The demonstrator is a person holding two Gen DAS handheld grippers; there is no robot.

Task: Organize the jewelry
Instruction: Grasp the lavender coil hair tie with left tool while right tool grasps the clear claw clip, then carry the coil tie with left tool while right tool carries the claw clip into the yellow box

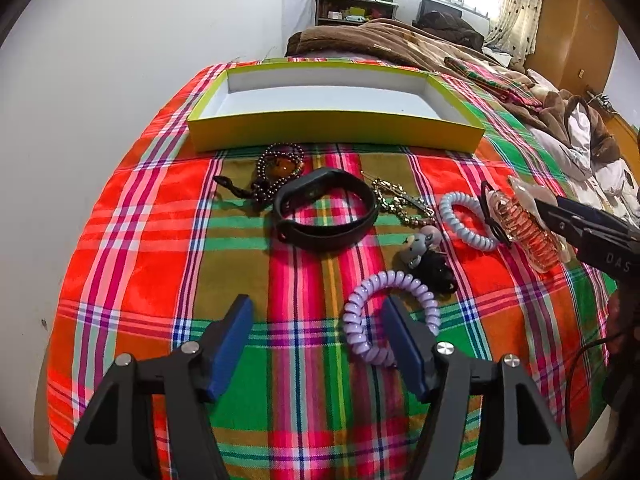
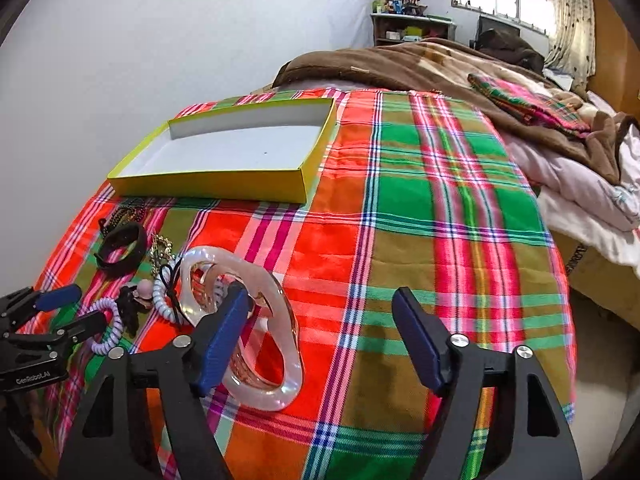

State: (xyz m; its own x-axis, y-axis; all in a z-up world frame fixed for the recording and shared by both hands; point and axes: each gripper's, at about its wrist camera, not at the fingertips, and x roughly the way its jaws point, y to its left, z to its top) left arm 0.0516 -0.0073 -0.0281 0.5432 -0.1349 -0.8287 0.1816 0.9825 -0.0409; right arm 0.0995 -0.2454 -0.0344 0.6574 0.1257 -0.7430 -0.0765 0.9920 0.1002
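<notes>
The jewelry lies in a loose cluster on the plaid blanket [image 1: 152,248], just in front of the yellow box [image 1: 332,134], whose white inside shows nothing in it; nearest the box sit the beaded bracelet [image 1: 280,168] and the black wristband [image 1: 326,210], with the gold chain [image 1: 400,202] just beside the band; to the right come the pale blue coil tie [image 1: 464,218], the thin black elastic [image 1: 494,216] and the clear pink hair claw [image 1: 532,232]; nearer the camera lie a small grey-and-black charm [image 1: 424,256] and the lilac coil tie [image 1: 384,316].

The left gripper [image 1: 316,328] stands spread wide above the blanket, its right finger [image 1: 404,344] over the lilac coil, pinching nothing; the right gripper [image 2: 320,320] is likewise spread, its left finger [image 2: 224,340] in front of the claw, which rests on the cloth.

Open blanket stretches to the right of the claw in the right wrist view, as far as the rumpled brown bedding [image 2: 420,64]; the white wall [image 1: 140,60] runs close along the left edge of the bed.

Readable writing: "DAS" on the right gripper's body in the left wrist view; "GenRobot.AI" on the left gripper's body in the right wrist view.
</notes>
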